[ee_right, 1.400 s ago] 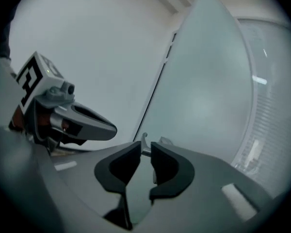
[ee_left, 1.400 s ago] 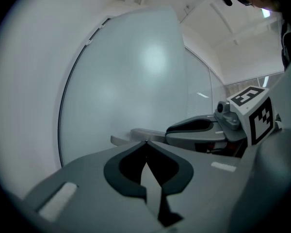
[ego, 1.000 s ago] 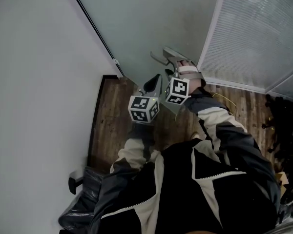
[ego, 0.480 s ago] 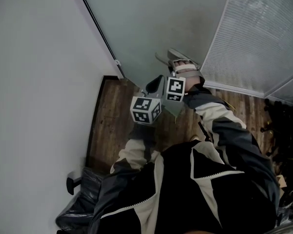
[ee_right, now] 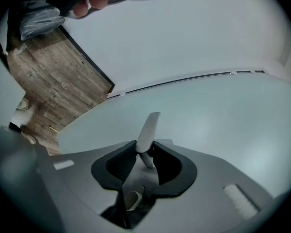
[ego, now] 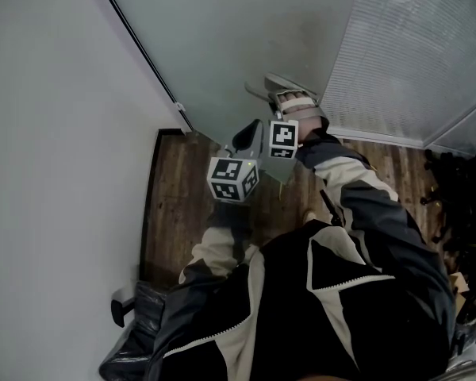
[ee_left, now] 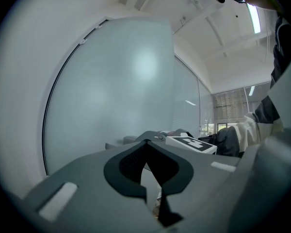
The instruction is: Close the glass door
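The frosted glass door (ego: 246, 38) fills the upper middle of the head view. Its silver lever handle (ego: 271, 84) sticks out from the pane. My right gripper (ego: 284, 98) reaches up to it and is shut on that handle. In the right gripper view the lever (ee_right: 149, 127) stands upright between the dark pads (ee_right: 120, 163), which press on both its sides. My left gripper (ego: 250, 136) hangs just below and left of the right one, apart from the handle. Its jaws (ee_left: 145, 143) meet at the tips with nothing between them, and the door (ee_left: 111, 91) lies ahead.
A white wall (ego: 47, 133) runs along the left, meeting the door at a dark frame line (ego: 143, 54). A glass panel with blinds (ego: 420, 54) stands on the right. Wooden floor (ego: 182, 205) lies below. A black chair (ego: 135, 324) sits at bottom left, and dark clutter (ego: 460, 189) at the right edge.
The right gripper has rolled a little and shifted slightly left at the handle. The left gripper has barely moved. The head view has shifted a little.
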A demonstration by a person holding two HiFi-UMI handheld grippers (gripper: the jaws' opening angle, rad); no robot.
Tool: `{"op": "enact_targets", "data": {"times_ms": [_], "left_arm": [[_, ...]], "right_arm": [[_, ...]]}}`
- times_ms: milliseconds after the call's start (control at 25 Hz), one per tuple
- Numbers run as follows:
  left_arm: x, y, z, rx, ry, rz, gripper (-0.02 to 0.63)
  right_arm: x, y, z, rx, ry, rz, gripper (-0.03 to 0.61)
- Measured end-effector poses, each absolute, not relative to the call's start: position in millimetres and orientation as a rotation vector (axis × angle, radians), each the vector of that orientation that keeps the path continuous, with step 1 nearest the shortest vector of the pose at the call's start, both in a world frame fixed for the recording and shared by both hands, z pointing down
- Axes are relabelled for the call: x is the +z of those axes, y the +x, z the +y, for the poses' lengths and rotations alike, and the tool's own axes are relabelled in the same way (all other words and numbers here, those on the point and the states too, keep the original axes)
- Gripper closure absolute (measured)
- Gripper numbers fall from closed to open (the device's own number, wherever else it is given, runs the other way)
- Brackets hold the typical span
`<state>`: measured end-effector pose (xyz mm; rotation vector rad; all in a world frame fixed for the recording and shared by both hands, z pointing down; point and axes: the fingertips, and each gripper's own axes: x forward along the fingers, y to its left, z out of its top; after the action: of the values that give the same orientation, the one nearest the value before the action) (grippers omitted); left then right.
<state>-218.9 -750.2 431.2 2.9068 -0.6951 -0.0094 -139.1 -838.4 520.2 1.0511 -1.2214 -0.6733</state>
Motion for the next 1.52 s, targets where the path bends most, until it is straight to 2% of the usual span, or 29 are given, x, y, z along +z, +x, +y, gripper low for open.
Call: {"op": "enact_targets", "data": {"times_ms": [1000,1520], "left_arm": [[422.6,-88.6,-843.7,-0.015,2.909,-0.83,0.614],[431.0,-66.5,-866.6,0.038,2.868,-0.945,0.614]], "right_arm": [[527.8,49.5,-958.0,-0.684,1.025,-1.104,0.466],[529.6,117.2,-1030.6,-0.691,1.006,-1.057,0.468]]}}
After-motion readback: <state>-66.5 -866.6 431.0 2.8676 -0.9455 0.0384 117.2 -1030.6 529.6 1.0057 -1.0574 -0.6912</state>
